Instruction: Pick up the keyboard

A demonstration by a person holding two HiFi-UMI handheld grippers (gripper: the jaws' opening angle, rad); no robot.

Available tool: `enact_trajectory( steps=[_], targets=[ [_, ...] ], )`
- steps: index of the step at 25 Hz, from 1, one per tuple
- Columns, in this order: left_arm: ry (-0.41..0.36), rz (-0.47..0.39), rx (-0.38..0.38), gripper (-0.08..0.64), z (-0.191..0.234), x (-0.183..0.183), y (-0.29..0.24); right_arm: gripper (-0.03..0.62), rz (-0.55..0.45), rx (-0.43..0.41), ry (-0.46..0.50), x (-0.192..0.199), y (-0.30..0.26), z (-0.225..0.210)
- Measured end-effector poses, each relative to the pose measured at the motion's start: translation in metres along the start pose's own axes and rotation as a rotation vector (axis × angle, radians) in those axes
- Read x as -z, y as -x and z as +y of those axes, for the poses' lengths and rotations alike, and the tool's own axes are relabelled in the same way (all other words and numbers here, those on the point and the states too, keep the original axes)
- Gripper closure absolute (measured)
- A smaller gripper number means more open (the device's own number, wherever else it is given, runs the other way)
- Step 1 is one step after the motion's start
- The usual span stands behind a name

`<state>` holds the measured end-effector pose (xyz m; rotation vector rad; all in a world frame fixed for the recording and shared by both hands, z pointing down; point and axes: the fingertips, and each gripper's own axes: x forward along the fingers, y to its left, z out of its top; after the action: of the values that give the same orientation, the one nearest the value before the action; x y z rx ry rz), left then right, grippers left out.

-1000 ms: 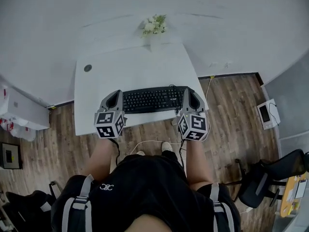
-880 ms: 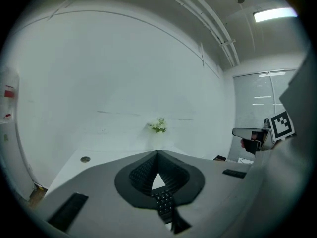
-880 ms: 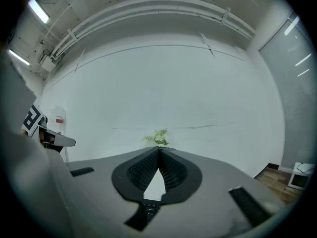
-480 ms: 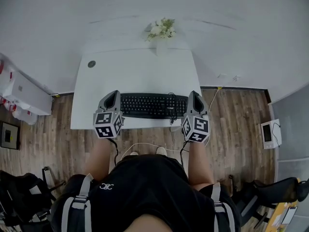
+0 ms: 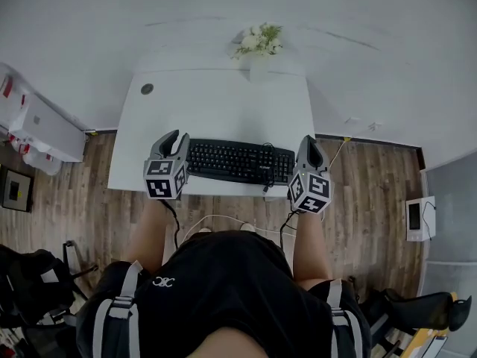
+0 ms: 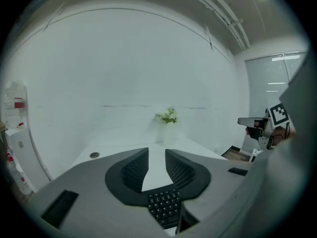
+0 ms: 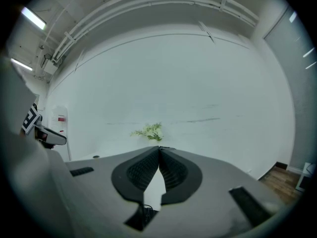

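Keyboard [image 5: 238, 161] lies along the near edge of the white desk [image 5: 223, 103], between the tongs. Left tongs [image 5: 171, 139], at its left end, are opening with nothing between them; right tongs [image 5: 309, 143], at its right end, are closed and empty.

Black keyboard [image 5: 237, 161], white desk [image 5: 223, 107], brown wood-grain floor [image 5: 361, 192].

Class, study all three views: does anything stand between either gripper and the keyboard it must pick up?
Nothing visible does. The left gripper, jaws opening and empty, and the shut right gripper sit at either end of the keyboard on the desk. The flowers stand at the desk's far edge, clear of both.
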<state>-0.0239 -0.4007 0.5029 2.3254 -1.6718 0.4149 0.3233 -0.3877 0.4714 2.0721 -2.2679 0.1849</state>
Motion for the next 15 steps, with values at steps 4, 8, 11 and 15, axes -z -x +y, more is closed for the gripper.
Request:
enact_trajectory(
  steps=[4,8,11,15],
  targets=[
    [-0.012,0.057,-0.021,0.402,0.014,0.018,-0.009,0.506,0.040,-0.006,-0.010,0.017,-0.010,-0.007],
    [-0.009,0.118,-0.038,0.396,0.026,0.041,-0.019,0.506,0.102,0.015,-0.001,0.042,-0.017,-0.017],
    [-0.009,0.175,-0.031,0.393,0.030,0.060,-0.028,0.506,0.166,0.021,0.000,0.066,-0.019,-0.021],
    [0.037,0.247,-0.015,0.393,0.035,0.084,-0.042,0.506,0.271,0.014,0.000,0.104,-0.026,-0.026]
  ],
)
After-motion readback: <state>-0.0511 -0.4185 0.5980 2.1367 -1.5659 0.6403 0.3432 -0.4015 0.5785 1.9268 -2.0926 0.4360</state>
